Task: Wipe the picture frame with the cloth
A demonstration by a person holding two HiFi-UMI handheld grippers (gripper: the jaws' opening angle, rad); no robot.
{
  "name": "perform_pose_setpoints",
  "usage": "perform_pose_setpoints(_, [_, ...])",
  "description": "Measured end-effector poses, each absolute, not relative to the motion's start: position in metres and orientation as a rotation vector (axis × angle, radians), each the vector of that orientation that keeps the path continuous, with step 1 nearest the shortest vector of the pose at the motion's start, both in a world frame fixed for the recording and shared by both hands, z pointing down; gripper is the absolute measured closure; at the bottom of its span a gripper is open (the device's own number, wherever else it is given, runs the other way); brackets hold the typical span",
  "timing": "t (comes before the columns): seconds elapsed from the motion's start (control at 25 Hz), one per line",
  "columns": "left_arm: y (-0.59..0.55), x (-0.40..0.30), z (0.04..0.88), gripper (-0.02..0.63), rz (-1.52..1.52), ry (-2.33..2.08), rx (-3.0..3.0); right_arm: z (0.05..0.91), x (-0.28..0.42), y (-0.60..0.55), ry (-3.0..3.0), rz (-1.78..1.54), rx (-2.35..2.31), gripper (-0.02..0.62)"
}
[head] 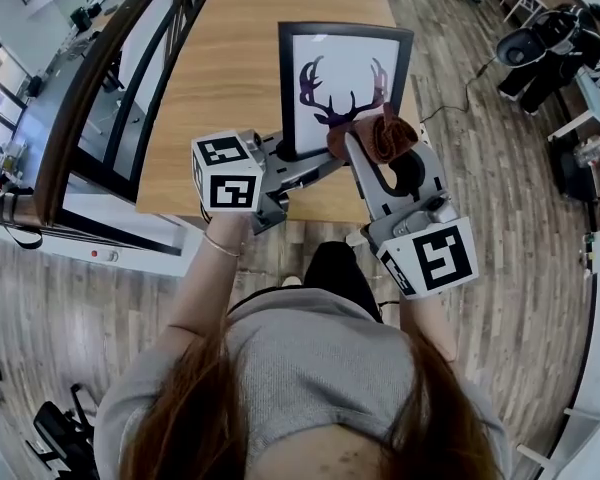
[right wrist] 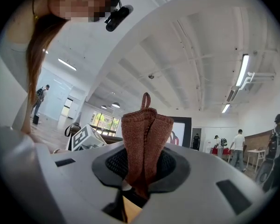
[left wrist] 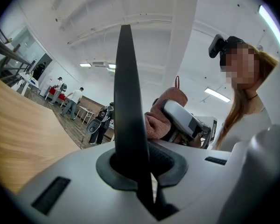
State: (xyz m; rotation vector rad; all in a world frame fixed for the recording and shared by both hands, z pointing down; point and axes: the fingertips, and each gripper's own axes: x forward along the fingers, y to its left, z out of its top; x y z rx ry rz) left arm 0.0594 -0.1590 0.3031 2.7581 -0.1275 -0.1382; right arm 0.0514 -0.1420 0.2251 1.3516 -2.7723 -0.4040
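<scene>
A black picture frame (head: 345,78) with an antler print stands upright near the front edge of the wooden table (head: 230,58). My left gripper (head: 288,160) is shut on the frame's lower left corner. In the left gripper view the frame (left wrist: 126,101) runs edge-on up from between the jaws. My right gripper (head: 377,156) is shut on a bunched brown cloth (head: 382,134), which lies against the frame's lower right corner. The right gripper view shows the cloth (right wrist: 144,134) pinched upright between the jaws, with the frame (right wrist: 183,129) just behind it.
A dark railing (head: 110,78) and a glass panel run along the table's left side. The wood floor lies to the right, where bags and a chair (head: 545,48) stand at the far right. Several people stand far off in the hall.
</scene>
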Motion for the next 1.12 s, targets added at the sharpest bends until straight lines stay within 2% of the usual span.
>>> perform_pose_setpoints(0.84, [-0.159,0.060,0.300,0.560,-0.185,-0.144,2.770,0.263,0.060,-0.109,-2.799,-0.253,1.195,0.499])
perform_pose_setpoints(1.12, [-0.155,0.057,0.296,0.558,-0.158,-0.120,2.772,0.162,0.080,-0.123,-2.864,-0.494,1.367,0.499])
